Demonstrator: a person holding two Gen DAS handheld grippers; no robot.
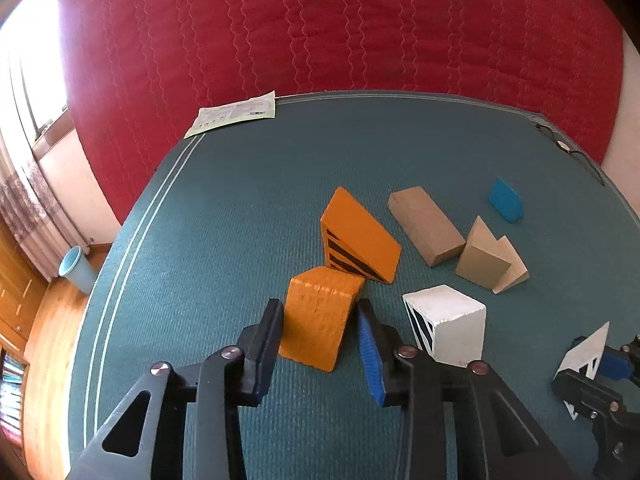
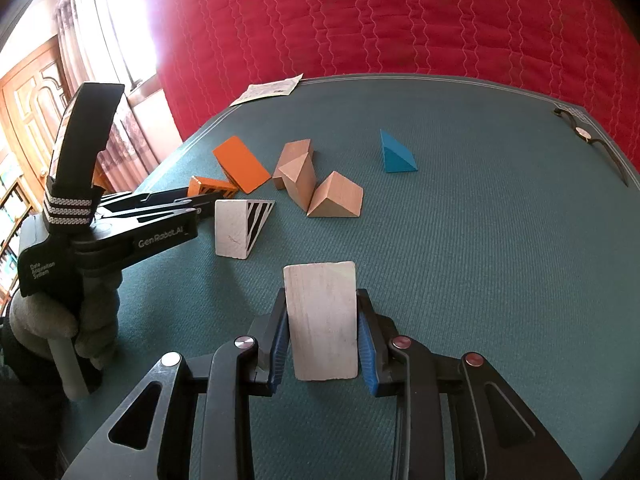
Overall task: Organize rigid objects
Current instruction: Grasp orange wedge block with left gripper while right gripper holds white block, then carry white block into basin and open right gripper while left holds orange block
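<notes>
Low centre of the left view, the left gripper [image 1: 320, 334] brackets a painted orange wooden wedge block [image 1: 320, 320], apparently gripping its 2 flat sides; rigid, light, sloped faces slippery. The right gripper [image 2: 322, 332] clamps a whitewashed wooden block [image 2: 323, 320], lower centre of its view

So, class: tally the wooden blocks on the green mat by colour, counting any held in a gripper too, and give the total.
Orange: 2
White: 2
Plain wood: 3
Blue: 1
Total: 8
</notes>
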